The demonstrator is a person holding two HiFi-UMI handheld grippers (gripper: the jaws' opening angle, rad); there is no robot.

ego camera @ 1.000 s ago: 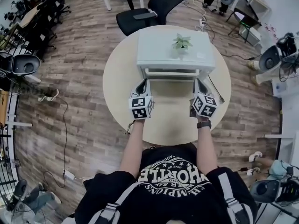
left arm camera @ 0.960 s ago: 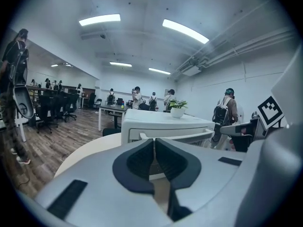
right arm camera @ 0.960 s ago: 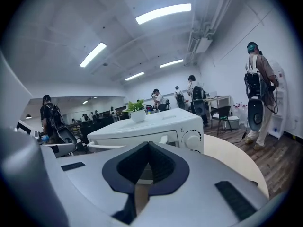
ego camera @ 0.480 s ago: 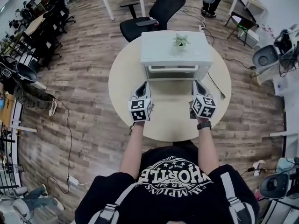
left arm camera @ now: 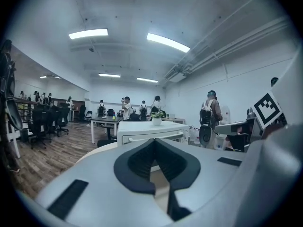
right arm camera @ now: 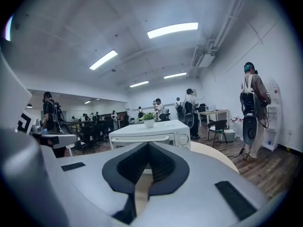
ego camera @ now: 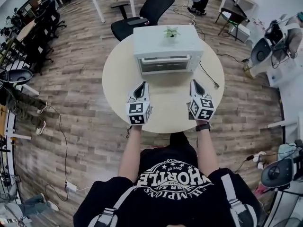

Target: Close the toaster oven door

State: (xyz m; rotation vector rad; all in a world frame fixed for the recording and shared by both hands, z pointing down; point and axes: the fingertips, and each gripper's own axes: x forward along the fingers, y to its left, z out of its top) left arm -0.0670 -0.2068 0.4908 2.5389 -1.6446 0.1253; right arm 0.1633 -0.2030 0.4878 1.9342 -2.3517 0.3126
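toaster oven (ego camera: 166, 48): white, on the far edge of the round counter (ego camera: 163, 115), roughly centred left to right, front facing the person.
door (ego camera: 165, 65): upright and flush with the oven front, reads as shut. Nothing is touching it.
handle (right arm camera: 142, 137): pale bar across the top of the door, seen head-on in both gripper views.
knob (right arm camera: 180, 138): round dial on the front, right of the door.
plant (ego camera: 171, 32): small, in a white pot, upright on the oven's top, near its back edge.
left gripper (ego camera: 143, 84): jaws together tip to tip with nothing between them. It is over the near-left part of the counter, pointing at the oven's left front corner and well apart from it. Its own view shows the closed tips (left arm camera: 154, 144) with the oven (left arm camera: 151, 131) beyond.
right gripper (ego camera: 194, 82): jaws also together, nothing held. It is over the near-right part of the counter, pointing at the oven's right front corner, well apart from it. Its own view shows the closed tips (right arm camera: 148, 148).
spacing: the two grippers are level with each other, with bare counter between them and the oven.
cable (ego camera: 208, 77): runs from the oven's right side across the counter to its right edge.
watch (ego camera: 204, 126): dark band on the right wrist, at the near edge of the counter.
office chair (ego camera: 142, 13): black, on the wood floor (ego camera: 80, 93) just behind the counter's far edge.
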